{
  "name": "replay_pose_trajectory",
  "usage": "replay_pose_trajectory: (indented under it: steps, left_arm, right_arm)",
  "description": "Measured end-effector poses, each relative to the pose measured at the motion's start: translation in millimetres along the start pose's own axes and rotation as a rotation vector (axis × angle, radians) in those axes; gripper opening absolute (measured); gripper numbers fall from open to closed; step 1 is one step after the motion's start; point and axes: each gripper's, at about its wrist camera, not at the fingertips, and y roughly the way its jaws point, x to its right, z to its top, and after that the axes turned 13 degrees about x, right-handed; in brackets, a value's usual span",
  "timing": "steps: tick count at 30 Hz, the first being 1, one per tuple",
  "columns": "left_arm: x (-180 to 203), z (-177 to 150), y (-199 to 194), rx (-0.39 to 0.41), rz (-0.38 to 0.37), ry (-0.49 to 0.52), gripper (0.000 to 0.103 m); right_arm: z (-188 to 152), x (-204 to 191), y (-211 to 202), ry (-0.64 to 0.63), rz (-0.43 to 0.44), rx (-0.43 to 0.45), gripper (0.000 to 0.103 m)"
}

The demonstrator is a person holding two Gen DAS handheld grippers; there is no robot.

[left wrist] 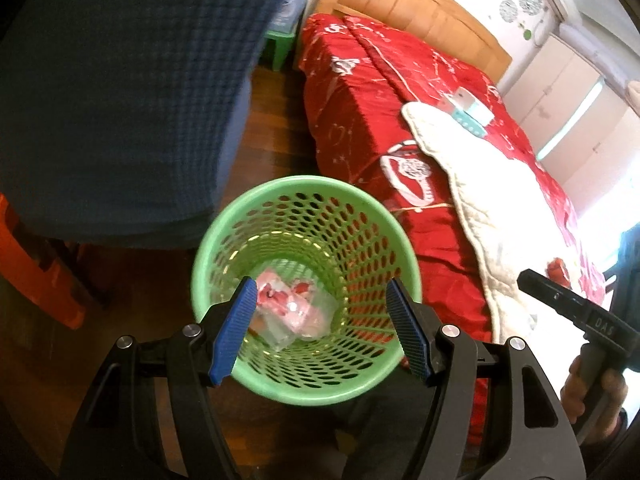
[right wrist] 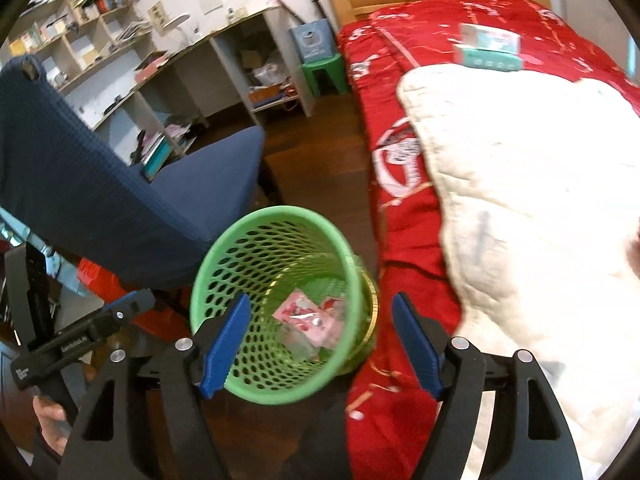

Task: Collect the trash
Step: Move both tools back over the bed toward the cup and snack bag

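Both tools (left wrist: pixel 322 330) (right wrist: pixel 322 344) wide open, empty.

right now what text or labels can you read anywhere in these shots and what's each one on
"DAS" – on the black body of the right gripper, seen from the left wrist camera.
"GenRobot.AI" – seemingly, on the black body of the left gripper; small and blurred.
White label at that body's end: too small to read.
Pink wrapper in the green basket: print blurred.
Teal box on the bed, wall posters, shelf books: unreadable.
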Motion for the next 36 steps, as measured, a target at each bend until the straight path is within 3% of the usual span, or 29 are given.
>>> replay_pose_trajectory:
  steps: [25,36]
  left_arm:
    - [165,-4,36,-0.068,-0.225,0.202,0.066]
    - [234,-10,59,-0.108,-0.298,0.268,0.066]
  right_arm:
    - [-3,208,-125,0.229,-0.335,0.152,0.072]
    - [32,293,-129,0.305,-0.404,0.194,0.064]
